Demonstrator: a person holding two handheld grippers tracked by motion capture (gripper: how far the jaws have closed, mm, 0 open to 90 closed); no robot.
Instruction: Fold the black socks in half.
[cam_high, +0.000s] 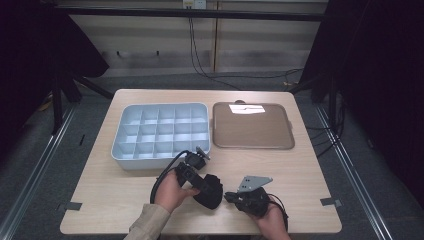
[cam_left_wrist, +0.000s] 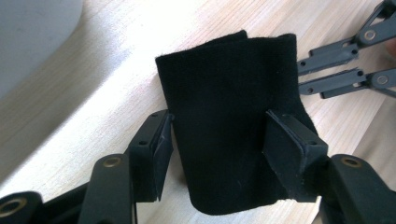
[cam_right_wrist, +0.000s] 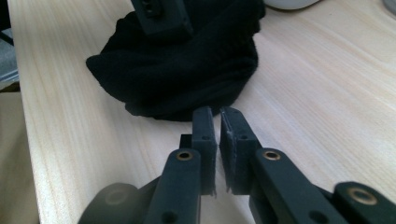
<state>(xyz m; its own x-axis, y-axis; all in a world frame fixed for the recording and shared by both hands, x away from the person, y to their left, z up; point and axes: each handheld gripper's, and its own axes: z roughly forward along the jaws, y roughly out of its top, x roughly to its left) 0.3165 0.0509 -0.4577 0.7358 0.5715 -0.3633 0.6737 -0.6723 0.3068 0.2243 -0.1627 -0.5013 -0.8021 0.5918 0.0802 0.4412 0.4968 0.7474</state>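
Wooden table (cam_high: 125, 185) | left gripper (cam_left_wrist: 219, 135) clamps black cloth (cam_left_wrist: 229, 116) | right gripper (cam_right_wrist: 218, 116) closed, empty

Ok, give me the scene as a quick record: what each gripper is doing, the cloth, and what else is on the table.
left gripper: jaws closed on the black cloth, one on each side
right gripper: jaws nearly together, nothing between them, tips just short of the cloth's edge
black cloth: folded, bunched on the table
organizer tray: pale blue, compartments look empty
flat tray: brown, right of the organizer
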